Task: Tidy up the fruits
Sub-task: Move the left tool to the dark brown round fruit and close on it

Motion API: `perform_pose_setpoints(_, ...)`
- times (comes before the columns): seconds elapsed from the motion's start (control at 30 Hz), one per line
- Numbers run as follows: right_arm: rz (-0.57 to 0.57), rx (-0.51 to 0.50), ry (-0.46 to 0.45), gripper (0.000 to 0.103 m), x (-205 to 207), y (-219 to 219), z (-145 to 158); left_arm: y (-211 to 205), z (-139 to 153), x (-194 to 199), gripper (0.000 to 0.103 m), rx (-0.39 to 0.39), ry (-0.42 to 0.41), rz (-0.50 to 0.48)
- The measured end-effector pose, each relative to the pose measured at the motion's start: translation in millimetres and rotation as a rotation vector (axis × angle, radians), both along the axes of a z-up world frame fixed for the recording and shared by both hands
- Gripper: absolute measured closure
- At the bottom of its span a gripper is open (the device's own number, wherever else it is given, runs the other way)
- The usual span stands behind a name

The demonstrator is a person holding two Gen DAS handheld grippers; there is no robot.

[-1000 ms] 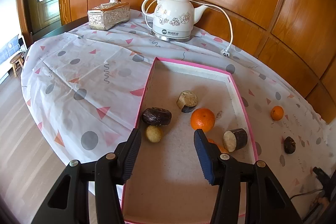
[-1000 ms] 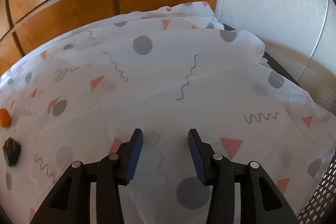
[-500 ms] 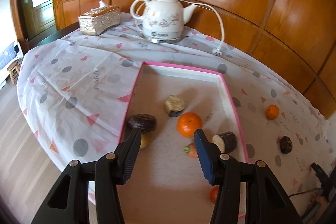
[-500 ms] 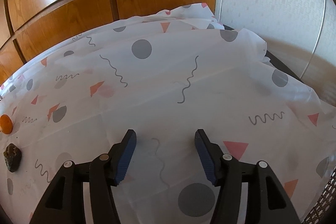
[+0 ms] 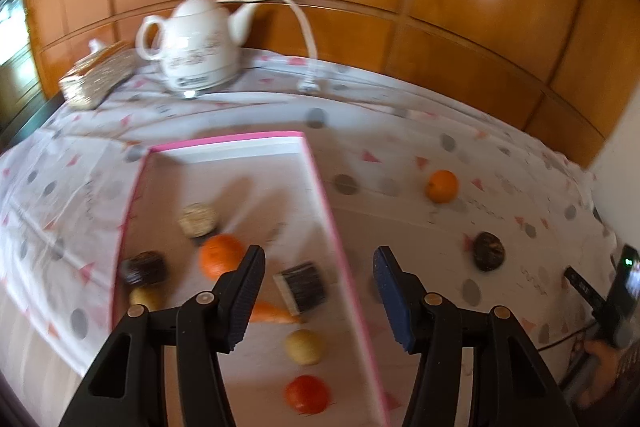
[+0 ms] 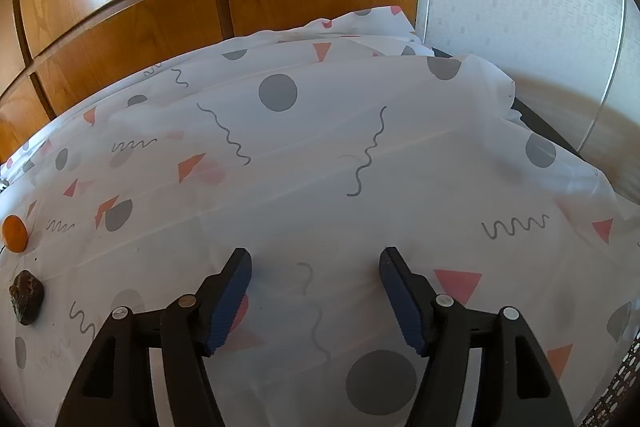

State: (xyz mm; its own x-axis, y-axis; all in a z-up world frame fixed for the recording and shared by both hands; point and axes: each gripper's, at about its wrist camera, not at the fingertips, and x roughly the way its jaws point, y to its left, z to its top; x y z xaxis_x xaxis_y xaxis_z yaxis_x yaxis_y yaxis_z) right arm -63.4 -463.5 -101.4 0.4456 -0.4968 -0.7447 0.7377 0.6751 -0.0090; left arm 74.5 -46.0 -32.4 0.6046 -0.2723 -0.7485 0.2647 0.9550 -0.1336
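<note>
A pink-rimmed tray (image 5: 320, 187) holds several items, among them an orange (image 5: 222, 259), a carrot (image 5: 272, 313), a tomato (image 5: 307, 393) and dark cut pieces. A small orange (image 5: 441, 186) and a dark wrinkled fruit (image 5: 489, 256) lie loose on the cloth to the tray's right. My left gripper (image 5: 319, 259) hovers over the tray's right rim, jaws opening, nothing between them. My right gripper (image 6: 315, 255) hangs over bare patterned cloth, jaws opening and empty. The small orange (image 6: 15, 233) and dark fruit (image 6: 26, 297) sit far to its left.
A white kettle (image 5: 200, 47) with a cord and plug (image 5: 308, 83) and a tissue box (image 5: 100, 77) stand at the table's far edge against wood panelling. A hand holds a dark device (image 5: 624, 291) at the right. The table's right edge (image 6: 540, 123) drops off near a white wall.
The left view has swung right, so the tray sits further left and the loose orange and dark fruit nearer the middle. Both grippers' jaws have widened, the right one markedly. The right gripper stayed in place.
</note>
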Motion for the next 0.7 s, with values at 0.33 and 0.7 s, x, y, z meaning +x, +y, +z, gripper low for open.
perform_pose_setpoints(0.33,0.015,0.0,0.001,0.03,2.9,-0.3,-0.6,-86.9,-17.2,6.8,0.045,0.042,0.048,-0.232)
perform_pose_setpoints(0.7,0.017,-0.001,0.001,0.028,2.3,0.7,-1.0,-165.6,-40.2,21.6,0.042,0.073,0.098,-0.389)
